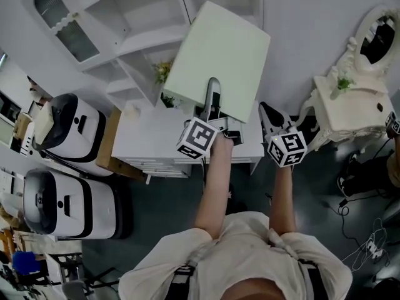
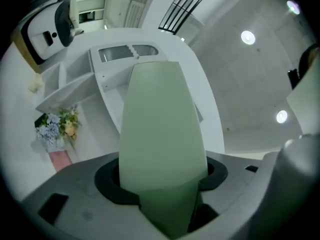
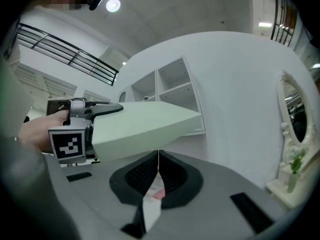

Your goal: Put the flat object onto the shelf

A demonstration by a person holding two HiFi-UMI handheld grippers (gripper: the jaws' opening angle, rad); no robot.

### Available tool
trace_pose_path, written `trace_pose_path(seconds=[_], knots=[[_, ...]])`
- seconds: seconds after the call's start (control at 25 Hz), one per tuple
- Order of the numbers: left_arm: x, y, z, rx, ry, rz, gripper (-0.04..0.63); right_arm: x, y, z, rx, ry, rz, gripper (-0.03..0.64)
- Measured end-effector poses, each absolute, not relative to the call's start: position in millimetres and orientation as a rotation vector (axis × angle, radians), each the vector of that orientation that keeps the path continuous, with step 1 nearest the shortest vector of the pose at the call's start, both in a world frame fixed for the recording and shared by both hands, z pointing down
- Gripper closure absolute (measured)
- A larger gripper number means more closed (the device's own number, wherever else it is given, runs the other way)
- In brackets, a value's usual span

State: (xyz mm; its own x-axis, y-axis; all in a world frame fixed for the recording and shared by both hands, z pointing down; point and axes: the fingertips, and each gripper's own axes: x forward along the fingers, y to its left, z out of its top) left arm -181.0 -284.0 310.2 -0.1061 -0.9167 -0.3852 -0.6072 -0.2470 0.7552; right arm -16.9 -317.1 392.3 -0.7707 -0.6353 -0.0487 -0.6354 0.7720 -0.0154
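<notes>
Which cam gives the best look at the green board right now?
Head view: the whole green board shows, its near edge clamped in the left gripper. The left gripper view foreshortens it lengthwise between that gripper's jaws; the right gripper view shows it side-on, revealing its thickness but not its full face.

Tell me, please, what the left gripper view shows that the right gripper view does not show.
Only the left gripper view: a bunch of flowers, and the left hand-held gripper seen from behind, its jaws closed on the flat green board. Only the right gripper view: an ornate mirror, the left hand-held gripper seen from the side, and the right hand-held gripper with its jaws together, empty. Both: the board and the white shelf unit.
</notes>
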Motion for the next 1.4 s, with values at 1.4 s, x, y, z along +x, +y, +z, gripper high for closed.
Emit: trace_pose_path(seconds=[1.4], knots=[[-185.6,-397.6,339.9,1.280,-1.350,-1.586,0.322,-30.2,-347.8,335.6,-0.756,2.876,0.408,0.549]])
